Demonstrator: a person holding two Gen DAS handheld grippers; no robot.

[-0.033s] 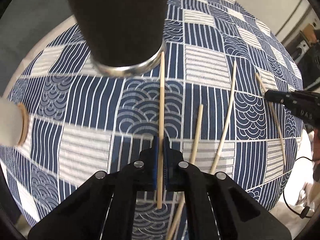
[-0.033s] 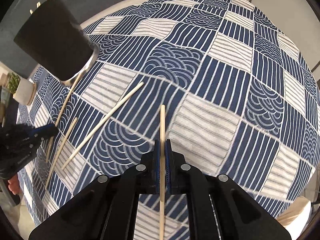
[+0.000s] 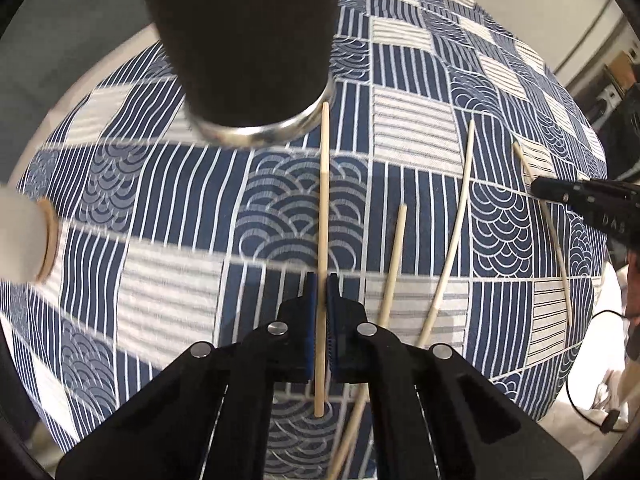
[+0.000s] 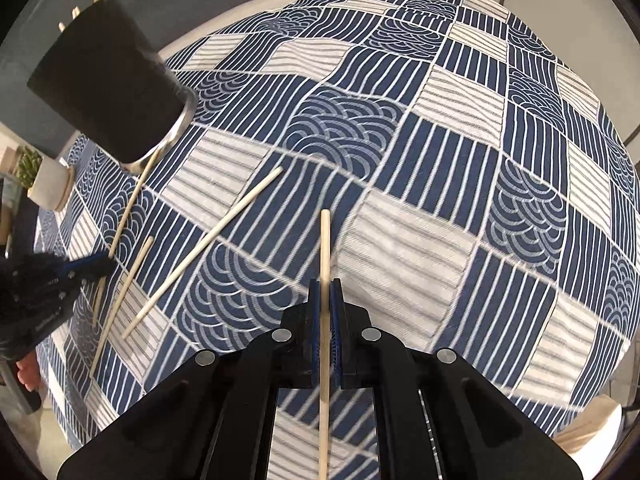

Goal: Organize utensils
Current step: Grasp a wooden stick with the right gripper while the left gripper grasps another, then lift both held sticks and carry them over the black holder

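black holder (image 3: pixel 244 40) just ahead of left tool's (image 3: pixel 321 296) clamped chopstick (image 3: pixel 322 208)

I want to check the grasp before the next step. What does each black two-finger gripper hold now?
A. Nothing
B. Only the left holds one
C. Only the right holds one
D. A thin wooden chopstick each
D: the left gripper and right gripper each pinch a thin wooden chopstick.

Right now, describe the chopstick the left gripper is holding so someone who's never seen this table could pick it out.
Find the dark cup with the metal rim on the blue patterned tablecloth. One chopstick runs from beside that rim back to the left gripper. Unlike the two loose chopsticks lying to its right, it is pinched between blue-padded fingers.
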